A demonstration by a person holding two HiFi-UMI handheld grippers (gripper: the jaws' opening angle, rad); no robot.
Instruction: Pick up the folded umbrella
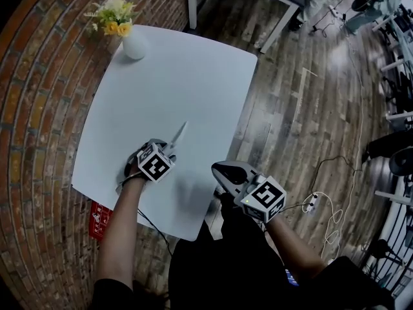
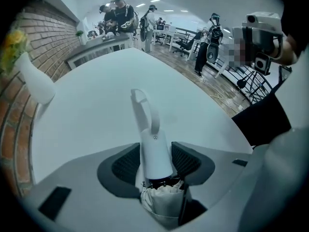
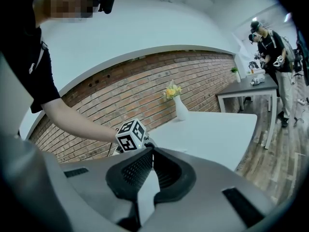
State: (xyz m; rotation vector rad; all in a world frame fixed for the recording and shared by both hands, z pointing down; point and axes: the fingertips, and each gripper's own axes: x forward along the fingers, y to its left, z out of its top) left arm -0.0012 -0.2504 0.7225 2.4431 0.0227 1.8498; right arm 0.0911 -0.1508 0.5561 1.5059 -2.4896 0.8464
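Umbrella, head view: the white folded umbrella lies flat on the pale, round-cornered surface, near its front edge. Only its slim end shows, slanting up and right from under the left tongs.
Left tongs, head view: they point steeply down over the umbrella's near part, which suits a grasp from above on a thing lying flat.
Right tongs, head view: the grey right tongs hang beyond the surface's front edge, apart from the umbrella. I judge them idle, held clear of the grasp.
Umbrella, left gripper view: its smooth white handle with a loop strap stands between the two dark ribbed pads. The folded cloth is bunched just behind them, toward the camera.
Left tongs, left gripper view: released. The pads flank the handle closely, but thin gaps seem to remain on each side, so there is no squeeze yet. Straddling the rigid handle rather than the soft cloth likely gives a firmer hold.
Right tongs, right gripper view: clenched on nothing. The pad tips meet, and only a pale wedge shows below them.
Umbrella, right gripper view: hidden. Only the marker cube of the left tongs shows over the surface, with a white vase of yellow flowers farther back.
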